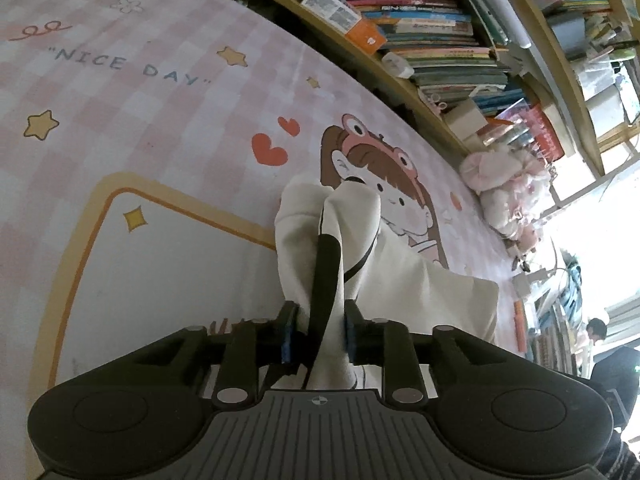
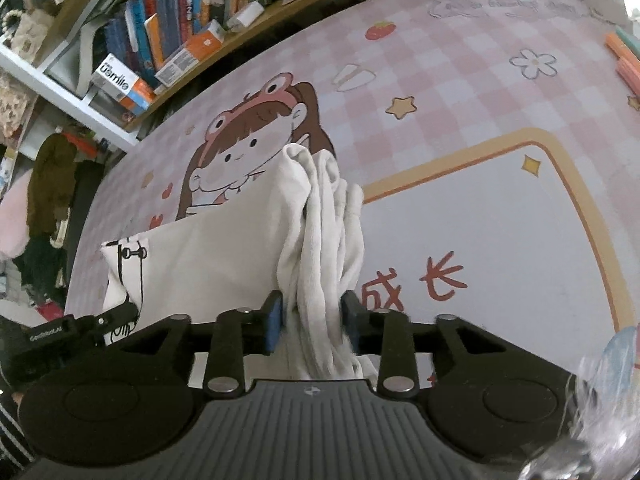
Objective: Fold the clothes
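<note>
Bunched folds of a cream cotton garment with black trim [image 1: 384, 264] are clamped by both the left gripper [image 1: 318, 338] and right gripper [image 2: 314, 320], above a pink checked cartoon-printed desk [image 1: 160, 120].

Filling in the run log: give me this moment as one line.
stage: mid-fold | left gripper: shut on white garment | right gripper: shut on bunched white garment | surface: pink cartoon mat

2 close wrist views, shared mat [image 1: 160, 80]
</note>
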{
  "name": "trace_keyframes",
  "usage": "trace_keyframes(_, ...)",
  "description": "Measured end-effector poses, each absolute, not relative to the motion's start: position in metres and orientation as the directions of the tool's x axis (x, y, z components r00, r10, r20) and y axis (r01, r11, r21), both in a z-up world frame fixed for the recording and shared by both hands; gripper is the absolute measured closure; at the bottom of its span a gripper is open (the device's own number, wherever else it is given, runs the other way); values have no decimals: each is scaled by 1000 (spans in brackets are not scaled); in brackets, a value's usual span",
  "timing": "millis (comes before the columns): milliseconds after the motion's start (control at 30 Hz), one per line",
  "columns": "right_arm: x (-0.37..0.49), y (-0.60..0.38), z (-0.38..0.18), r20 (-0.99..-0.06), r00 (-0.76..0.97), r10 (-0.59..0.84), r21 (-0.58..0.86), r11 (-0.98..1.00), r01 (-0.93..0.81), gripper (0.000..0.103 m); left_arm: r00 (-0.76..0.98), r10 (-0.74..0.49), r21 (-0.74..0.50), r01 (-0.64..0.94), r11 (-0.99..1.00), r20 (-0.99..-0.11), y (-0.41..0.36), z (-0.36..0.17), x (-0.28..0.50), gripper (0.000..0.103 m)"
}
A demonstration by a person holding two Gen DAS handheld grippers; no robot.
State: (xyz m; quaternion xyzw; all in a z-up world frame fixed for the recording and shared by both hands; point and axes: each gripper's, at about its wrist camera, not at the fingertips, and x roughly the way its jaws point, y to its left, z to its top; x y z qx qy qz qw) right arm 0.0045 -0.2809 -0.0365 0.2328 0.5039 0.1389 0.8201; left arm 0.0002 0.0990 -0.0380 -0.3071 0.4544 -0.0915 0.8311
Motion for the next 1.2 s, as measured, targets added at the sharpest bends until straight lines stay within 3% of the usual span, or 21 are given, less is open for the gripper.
trace_keyframes(100, 3, -284, -39, -765, 452, 458, 522, 852, 20, 62, 564, -427, -590, -138, 796, -707, 100, -42, 2, 71)
trace_keyframes(267, 6, -283, -41, -753, 456, 474, 539, 842, 13, 62, 568, -435, -603, -139, 786, -698, 100, -47, 4, 69)
trace_keyframes(400, 7, -276, -42, -756, 448, 477, 530, 848, -10, 71, 571, -440, -613, -147, 776, -693, 100, -49, 5, 72)
trace_keyframes(600, 6, -274, -39, -748, 454, 483, 528, 849, -34, 82, 576, -458, -635, -142, 760, -677, 99, -47, 2, 88)
trace_keyframes(1200, 5, -269, -10, -705, 523, 480, 515, 853, -89, 84, 626, -470, -653, -84, 753, -622, 95, -15, 2, 90)
